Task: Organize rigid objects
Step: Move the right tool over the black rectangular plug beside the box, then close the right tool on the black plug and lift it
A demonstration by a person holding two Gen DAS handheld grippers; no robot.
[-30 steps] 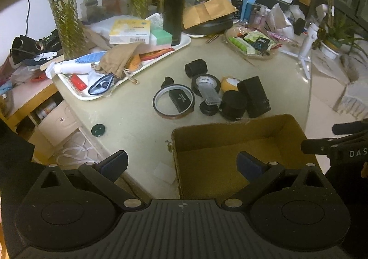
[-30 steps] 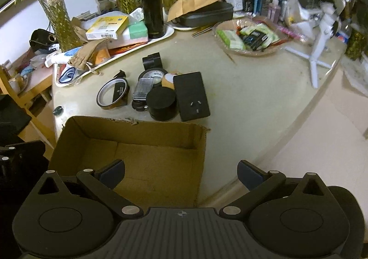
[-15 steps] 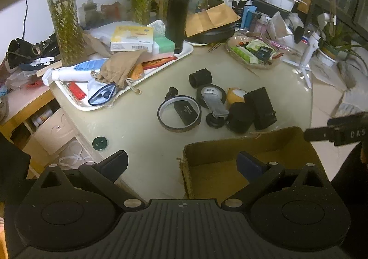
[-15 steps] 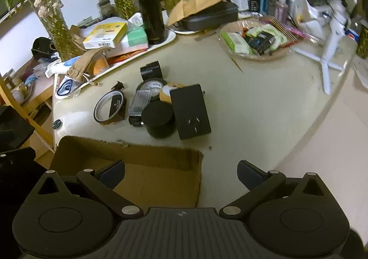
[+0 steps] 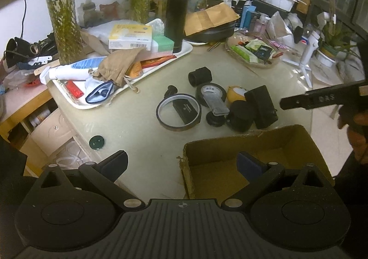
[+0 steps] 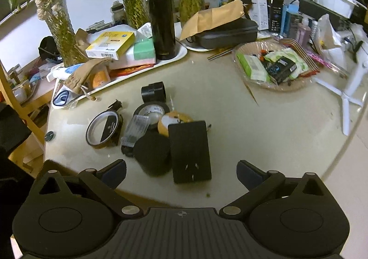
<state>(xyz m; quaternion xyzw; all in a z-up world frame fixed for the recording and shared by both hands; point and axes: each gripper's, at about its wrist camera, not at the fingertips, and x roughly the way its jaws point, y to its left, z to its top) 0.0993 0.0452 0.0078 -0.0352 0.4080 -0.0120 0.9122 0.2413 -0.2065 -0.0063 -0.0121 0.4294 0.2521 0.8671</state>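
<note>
The left gripper (image 5: pixel 181 164) is spread wide and empty, one finger over the pale round table (image 5: pixel 138 125), the other over the open brown cardboard box (image 5: pixel 230 144). The right gripper (image 6: pixel 181 172) is equally wide apart, holding nothing and touching nothing, its fingers flanking the near end of the flat black rectangular adapter (image 6: pixel 189 150).

That adapter lies flat mid-table, its long axis running 12 to 6 o'clock in the right wrist view. Touching it at 9 o'clock stands a black cylindrical jar (image 6: pixel 151 153). At 11 o'clock lie a yellow tape roll (image 6: pixel 172 120), a black tape roll (image 6: pixel 150 109) and a clear plastic case (image 6: pixel 135 130) across it. Farther toward 9 o'clock a brown-rimmed tape ring (image 6: pixel 102 130) encircles a small black block (image 6: pixel 110 127).

Beyond, at 12 o'clock, a white tray (image 6: pixel 181 53) carries a tall black flask (image 6: pixel 161 19); a wicker snack basket (image 6: pixel 287 86) sits at 2 o'clock.
</note>
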